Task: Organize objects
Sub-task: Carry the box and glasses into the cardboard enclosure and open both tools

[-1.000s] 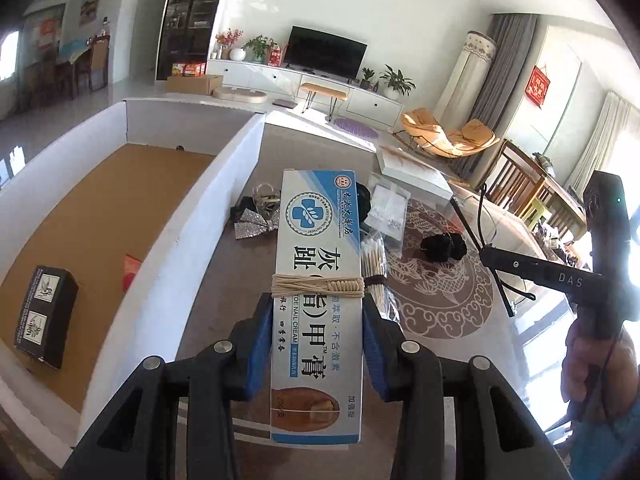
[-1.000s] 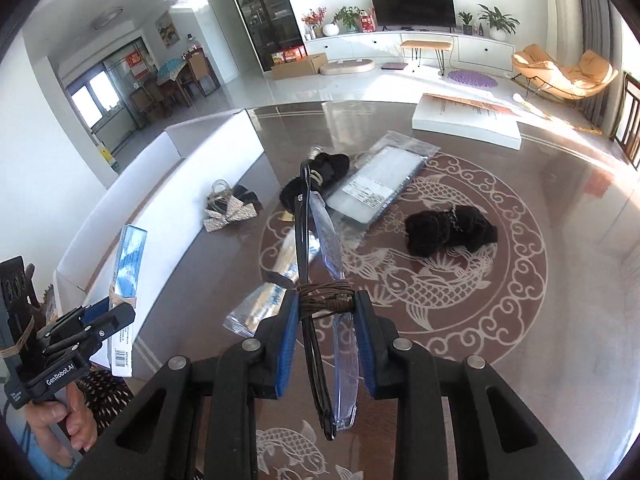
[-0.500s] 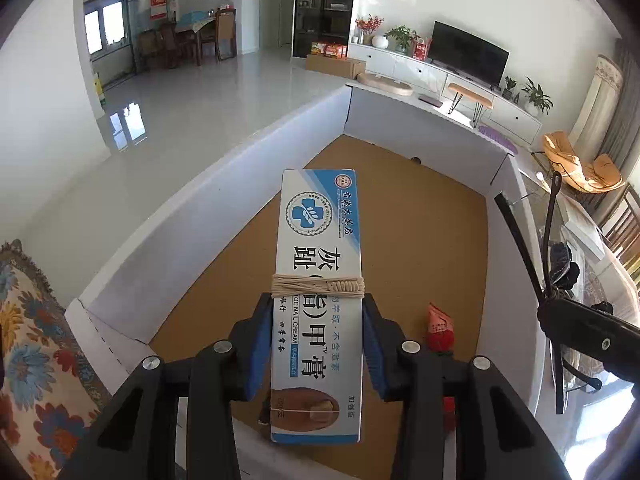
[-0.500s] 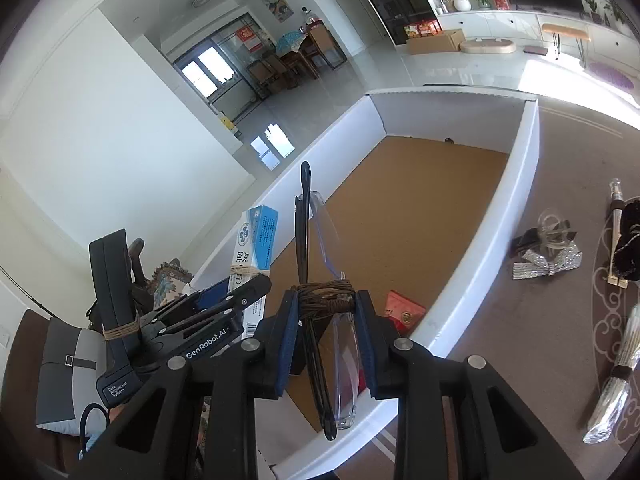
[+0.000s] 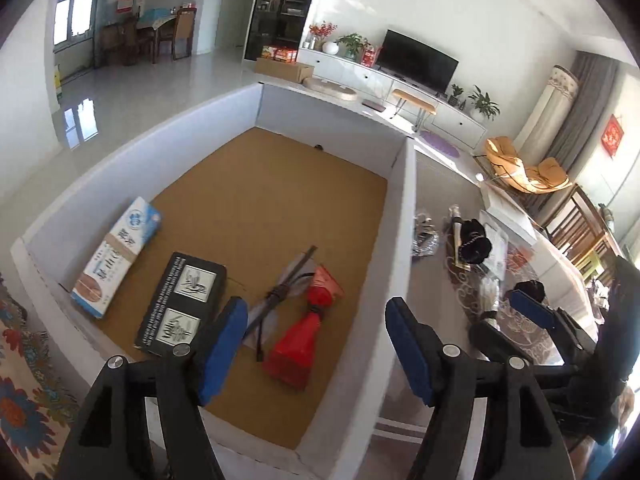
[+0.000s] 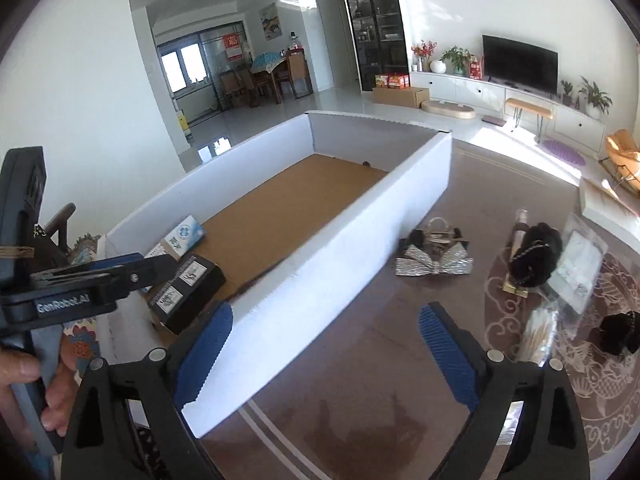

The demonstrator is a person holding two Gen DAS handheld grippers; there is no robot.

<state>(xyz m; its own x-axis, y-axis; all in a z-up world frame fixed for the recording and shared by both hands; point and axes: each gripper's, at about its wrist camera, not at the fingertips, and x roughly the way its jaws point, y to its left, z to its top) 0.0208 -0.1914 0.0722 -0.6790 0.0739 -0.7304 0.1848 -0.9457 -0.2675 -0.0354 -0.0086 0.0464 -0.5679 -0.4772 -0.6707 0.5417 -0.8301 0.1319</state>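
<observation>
Both tools are empty. The left gripper [image 5: 312, 344] has just spread its jaws above the white-walled, cork-floored box [image 5: 404, 216]; the right gripper [image 6: 324, 350], jaws just opened wide, straddles that box's near wall. Inside the box lie the blue-and-white cream carton [image 5: 116, 256] and the folded black-framed glasses [image 5: 280, 292]. Remaining items, including the silver bow [image 6: 434, 264], lie on the brown table [image 6: 360, 360] outside the box wall, nearer the right gripper, with open room between.

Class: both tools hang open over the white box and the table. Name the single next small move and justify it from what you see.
Probably swing the right tool, open and empty, toward the silver bow on the table. The cream carton and glasses already lie in the box, while the bow is the nearest loose item outside.
</observation>
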